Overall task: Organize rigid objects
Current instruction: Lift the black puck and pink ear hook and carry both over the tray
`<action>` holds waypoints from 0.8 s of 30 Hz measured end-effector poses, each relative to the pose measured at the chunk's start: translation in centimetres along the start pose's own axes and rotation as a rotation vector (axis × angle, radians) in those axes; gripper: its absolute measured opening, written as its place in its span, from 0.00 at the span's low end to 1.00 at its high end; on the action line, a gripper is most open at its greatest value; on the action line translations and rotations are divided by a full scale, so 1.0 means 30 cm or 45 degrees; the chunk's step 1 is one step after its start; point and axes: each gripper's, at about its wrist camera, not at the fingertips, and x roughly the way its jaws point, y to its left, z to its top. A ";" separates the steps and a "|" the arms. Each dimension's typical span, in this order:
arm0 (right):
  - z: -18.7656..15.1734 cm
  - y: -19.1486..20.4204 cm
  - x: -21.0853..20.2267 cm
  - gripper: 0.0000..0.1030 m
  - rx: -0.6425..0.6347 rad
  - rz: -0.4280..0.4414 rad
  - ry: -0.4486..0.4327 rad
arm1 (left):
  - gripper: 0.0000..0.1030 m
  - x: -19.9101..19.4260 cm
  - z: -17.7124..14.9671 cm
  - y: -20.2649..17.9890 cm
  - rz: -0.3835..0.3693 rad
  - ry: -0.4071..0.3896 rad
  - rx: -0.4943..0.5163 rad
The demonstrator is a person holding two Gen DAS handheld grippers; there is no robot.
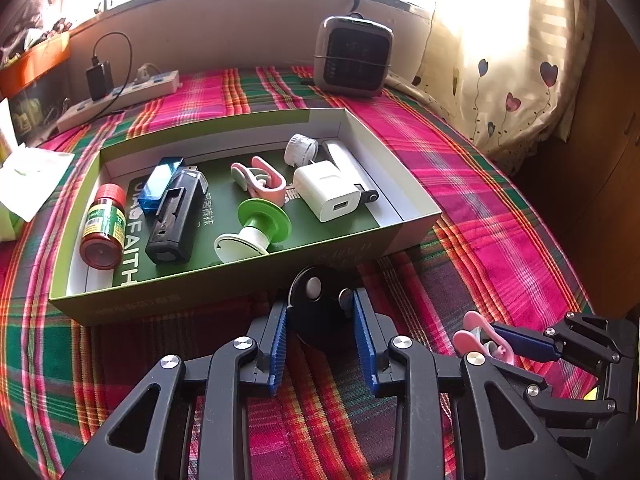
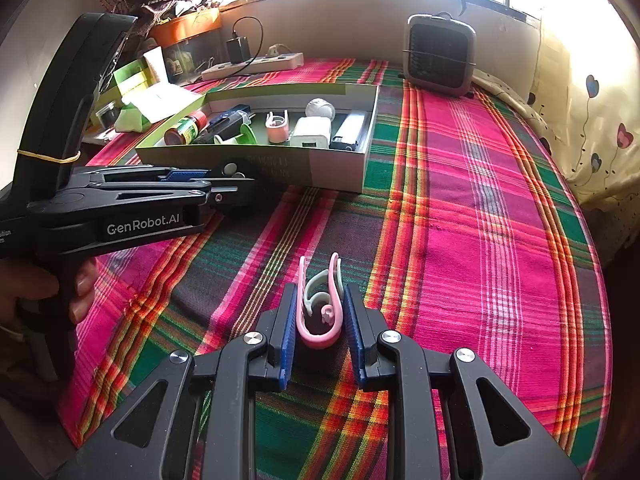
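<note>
Box (image 1: pixel 224 280) already holds most items: bottle, charger, spool, one clip. My left gripper (image 1: pixel 320 312) grips a black disc (image 1: pixel 316 300) just outside box's near wall; right gripper (image 2: pixel 320 320) clamps pink clip (image 2: pixel 320 312) farther off. Both yet to go in.

Two pink clips (image 1: pixel 260 182) (image 2: pixel 320 312): one in the box (image 1: pixel 412 204), one on the plaid cloth (image 2: pixel 460 220). In the box lie also one red-capped bottle (image 1: pixel 103 226), one blue case (image 1: pixel 162 184), one black case (image 1: pixel 178 220), one green-and-white spool (image 1: pixel 256 226), one white charger (image 1: pixel 330 192), one white cap (image 1: pixel 301 149).
</note>
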 end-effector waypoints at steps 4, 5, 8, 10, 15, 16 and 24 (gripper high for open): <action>0.000 0.001 0.000 0.23 0.000 -0.001 0.000 | 0.29 -0.010 -0.001 0.002 -0.003 -0.008 0.005; 0.000 0.001 0.000 0.23 0.001 -0.001 0.000 | 0.28 -0.013 -0.001 0.002 -0.003 -0.010 0.006; 0.000 -0.002 -0.002 0.23 0.008 0.000 -0.002 | 0.29 -0.024 -0.002 0.002 -0.001 -0.017 0.007; 0.000 -0.004 -0.005 0.23 0.013 -0.005 -0.005 | 0.29 -0.036 -0.003 0.002 0.003 -0.025 0.010; 0.007 -0.004 -0.025 0.23 0.017 -0.005 -0.028 | 0.29 -0.066 -0.004 0.000 -0.001 -0.049 0.008; 0.010 -0.002 -0.028 0.23 0.017 -0.006 -0.032 | 0.29 -0.071 -0.004 -0.001 -0.002 -0.054 0.009; 0.024 0.009 -0.050 0.23 0.014 -0.012 -0.061 | 0.29 -0.115 -0.005 -0.001 0.003 -0.087 0.012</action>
